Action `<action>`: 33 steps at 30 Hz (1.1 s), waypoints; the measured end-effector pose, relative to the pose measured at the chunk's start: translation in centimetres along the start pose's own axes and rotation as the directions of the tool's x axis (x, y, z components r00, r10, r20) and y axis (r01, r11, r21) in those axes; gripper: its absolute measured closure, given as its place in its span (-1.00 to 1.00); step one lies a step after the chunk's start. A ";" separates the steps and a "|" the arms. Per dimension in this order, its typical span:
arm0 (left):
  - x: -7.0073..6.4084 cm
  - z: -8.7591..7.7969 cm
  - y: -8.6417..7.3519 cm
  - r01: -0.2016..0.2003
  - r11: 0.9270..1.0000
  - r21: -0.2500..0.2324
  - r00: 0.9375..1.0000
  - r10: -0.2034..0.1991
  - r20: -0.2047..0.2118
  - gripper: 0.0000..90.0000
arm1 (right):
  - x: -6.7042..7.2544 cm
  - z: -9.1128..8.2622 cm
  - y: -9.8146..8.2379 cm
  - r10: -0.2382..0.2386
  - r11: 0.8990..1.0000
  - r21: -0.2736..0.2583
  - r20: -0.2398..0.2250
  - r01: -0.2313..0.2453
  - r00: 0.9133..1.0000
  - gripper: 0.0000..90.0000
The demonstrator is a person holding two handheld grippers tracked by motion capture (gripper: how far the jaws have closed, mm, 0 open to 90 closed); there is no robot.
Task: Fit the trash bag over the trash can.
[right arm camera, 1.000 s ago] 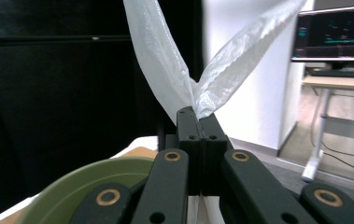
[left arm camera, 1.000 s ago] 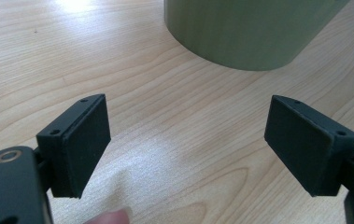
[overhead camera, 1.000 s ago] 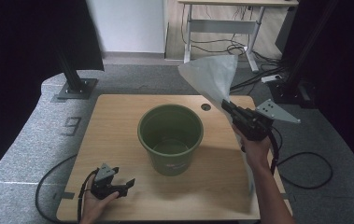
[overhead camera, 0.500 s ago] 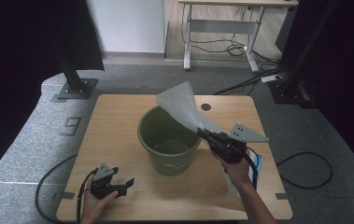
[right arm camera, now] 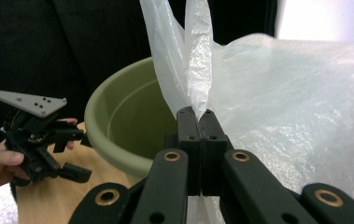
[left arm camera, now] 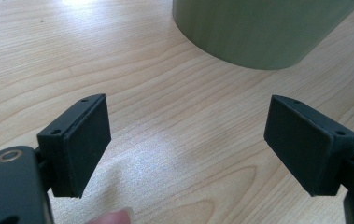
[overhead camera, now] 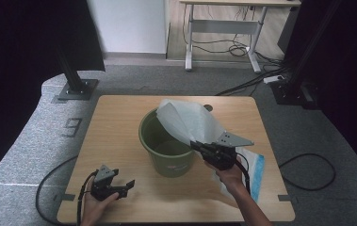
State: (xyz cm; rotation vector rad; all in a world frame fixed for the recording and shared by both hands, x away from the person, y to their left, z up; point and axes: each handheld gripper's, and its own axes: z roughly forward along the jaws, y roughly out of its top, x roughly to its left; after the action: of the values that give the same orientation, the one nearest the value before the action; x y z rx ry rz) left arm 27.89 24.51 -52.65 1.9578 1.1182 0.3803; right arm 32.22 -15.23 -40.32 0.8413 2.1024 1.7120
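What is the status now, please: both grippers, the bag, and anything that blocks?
Right gripper shut on plastic bag, bag over green bucket rim. Left gripper open, low on table, holding nothing. Nothing blocking the bucket mouth.

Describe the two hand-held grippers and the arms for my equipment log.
Both grippers, left and right, are black, with flat rectangular pads, brass-coloured pivot rings, a grey three-cornered plate on top and a trailing black cable. The forearms are bare, no sleeves visible.
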 end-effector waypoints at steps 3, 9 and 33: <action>0.0 0.0 0.0 0.000 1.000 0.000 1.000 0.000 0.000 -0.68 | -0.1 -0.1 -0.2 -0.001 1.000 0.004 0.000 0.001 1.000 0.93; 0.0 0.0 0.0 -0.002 1.000 0.000 1.000 0.002 -0.002 -0.68 | 0.1 -0.3 -0.4 -0.023 1.000 -0.008 0.000 0.023 1.000 0.42; 0.1 0.2 -0.1 0.015 1.000 0.005 1.000 -0.015 -0.014 -0.68 | 0.6 -4.4 -8.9 0.021 0.999 0.041 0.232 -0.032 0.972 -0.41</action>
State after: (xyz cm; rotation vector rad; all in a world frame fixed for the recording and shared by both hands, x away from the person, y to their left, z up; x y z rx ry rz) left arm 28.04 24.50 -52.88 1.9530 1.1436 0.3842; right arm 27.04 -19.34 -47.77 1.0325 1.9871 1.5024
